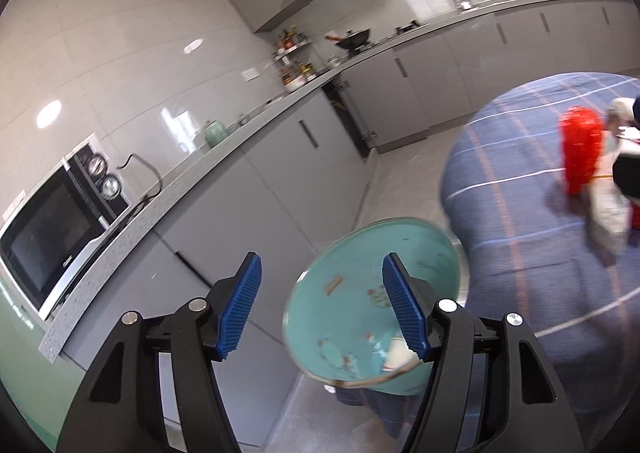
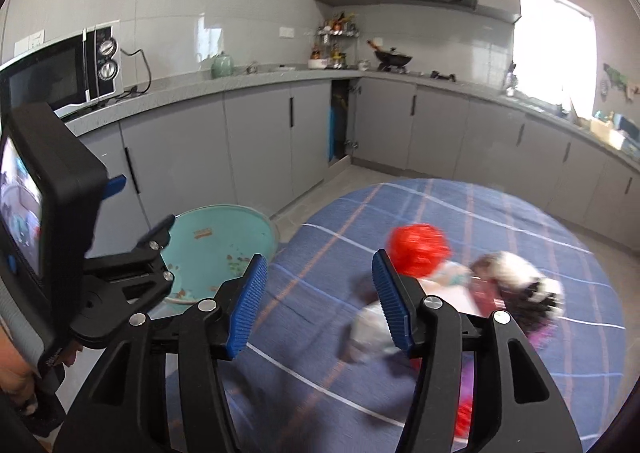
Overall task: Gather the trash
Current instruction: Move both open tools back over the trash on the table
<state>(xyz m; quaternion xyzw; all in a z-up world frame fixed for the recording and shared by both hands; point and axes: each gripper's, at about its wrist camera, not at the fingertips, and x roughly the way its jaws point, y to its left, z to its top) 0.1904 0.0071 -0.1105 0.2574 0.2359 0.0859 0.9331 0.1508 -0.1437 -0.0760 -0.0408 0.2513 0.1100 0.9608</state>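
Grey floor (image 2: 360,177) separates table edge (image 2: 440,183) from cabinets (image 2: 256,141).

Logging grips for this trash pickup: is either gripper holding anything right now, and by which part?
Nothing is held. The left gripper and right gripper both have open jaws with nothing between them; the teal bowl and the trash sit beyond.

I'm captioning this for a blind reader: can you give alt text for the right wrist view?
The right gripper, open and empty, points over a blue plaid tablecloth strewn with blurred trash, including a red wad. Left, the other gripper meets a teal bin.
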